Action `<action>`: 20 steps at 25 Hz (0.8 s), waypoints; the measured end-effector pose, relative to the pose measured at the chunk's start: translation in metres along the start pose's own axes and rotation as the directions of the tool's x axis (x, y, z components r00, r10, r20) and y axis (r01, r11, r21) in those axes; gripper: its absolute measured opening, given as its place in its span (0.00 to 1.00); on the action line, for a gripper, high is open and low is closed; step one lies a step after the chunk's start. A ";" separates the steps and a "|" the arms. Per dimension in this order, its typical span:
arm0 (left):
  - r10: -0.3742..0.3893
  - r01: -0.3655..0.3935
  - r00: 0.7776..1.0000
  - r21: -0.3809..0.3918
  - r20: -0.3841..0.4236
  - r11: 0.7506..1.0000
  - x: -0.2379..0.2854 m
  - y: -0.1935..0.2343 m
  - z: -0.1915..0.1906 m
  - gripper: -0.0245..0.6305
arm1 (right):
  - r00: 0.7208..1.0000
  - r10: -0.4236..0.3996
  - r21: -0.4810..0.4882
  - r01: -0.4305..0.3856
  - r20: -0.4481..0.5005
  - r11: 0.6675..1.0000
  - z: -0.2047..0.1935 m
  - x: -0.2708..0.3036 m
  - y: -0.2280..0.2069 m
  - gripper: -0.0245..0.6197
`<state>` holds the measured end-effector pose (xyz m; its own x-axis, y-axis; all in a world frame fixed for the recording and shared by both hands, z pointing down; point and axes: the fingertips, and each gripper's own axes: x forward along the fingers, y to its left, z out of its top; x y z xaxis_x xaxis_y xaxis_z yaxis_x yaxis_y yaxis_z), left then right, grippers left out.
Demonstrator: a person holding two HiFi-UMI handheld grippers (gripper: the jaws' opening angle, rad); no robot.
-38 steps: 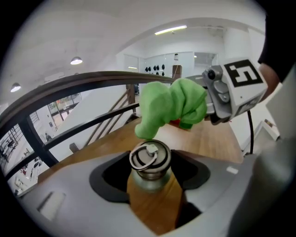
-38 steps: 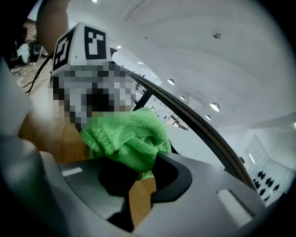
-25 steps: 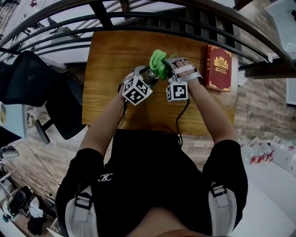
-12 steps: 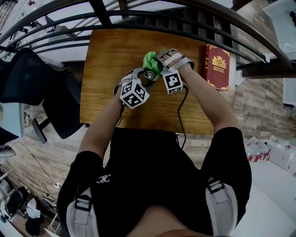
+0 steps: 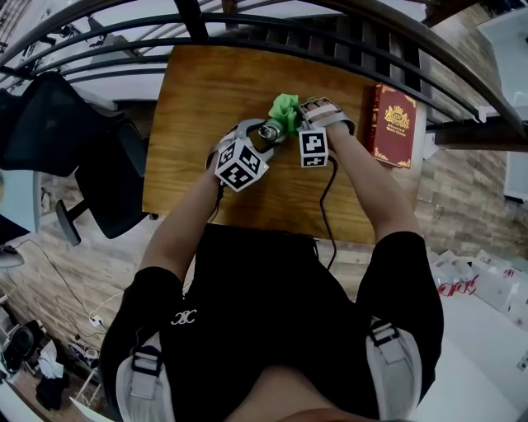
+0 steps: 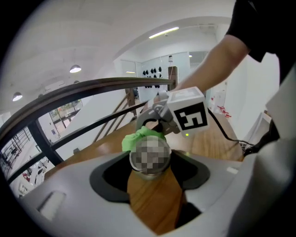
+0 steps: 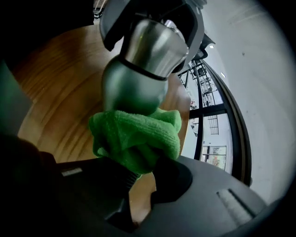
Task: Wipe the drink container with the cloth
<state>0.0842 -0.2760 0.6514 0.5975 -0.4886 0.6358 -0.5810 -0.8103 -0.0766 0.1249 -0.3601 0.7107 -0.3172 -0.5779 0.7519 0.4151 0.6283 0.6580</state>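
A silver metal drink container (image 7: 138,65) lies sideways above the wooden table (image 5: 198,99), clamped in my left gripper (image 5: 262,137), which is shut on it. Its round end (image 6: 149,157) faces the left gripper view, between the jaws. My right gripper (image 5: 294,124) is shut on a bunched green cloth (image 7: 134,134). The cloth (image 5: 285,109) presses against the container's lower body. In the left gripper view the cloth (image 6: 138,137) shows just behind the container, with my right gripper (image 6: 159,121) beyond it.
A red hardcover book (image 5: 391,124) lies on the table's right end. Dark metal railings (image 5: 272,25) curve past the table's far edge. A black office chair (image 5: 74,157) stands off the left side. A black cable (image 5: 323,206) trails from the right gripper.
The right gripper with the cloth slid left along the container, then back right and a little farther away. The left gripper kept its hold and barely moved.
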 end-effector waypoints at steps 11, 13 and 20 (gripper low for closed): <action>0.037 -0.033 0.999 -0.168 0.025 0.985 0.001 0.017 0.004 0.52 | 0.998 -0.001 0.282 0.017 -0.059 0.959 -0.003 -0.027 0.037 0.13; 0.034 -0.029 0.999 -0.176 0.026 0.984 0.002 0.018 0.005 0.52 | 0.999 -0.011 0.316 0.024 -0.044 0.948 0.005 -0.037 0.039 0.13; 0.019 -0.017 1.000 -0.182 0.008 0.983 0.006 0.017 0.008 0.52 | 0.994 -0.107 0.320 0.099 0.009 0.942 0.022 -0.076 0.014 0.13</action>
<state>0.0829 -0.2953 0.6476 0.5907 -0.5067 0.6280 -0.6824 -0.7290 0.0537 0.1357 -0.2960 0.6640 -0.3678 -0.6370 0.6775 0.0870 0.7018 0.7071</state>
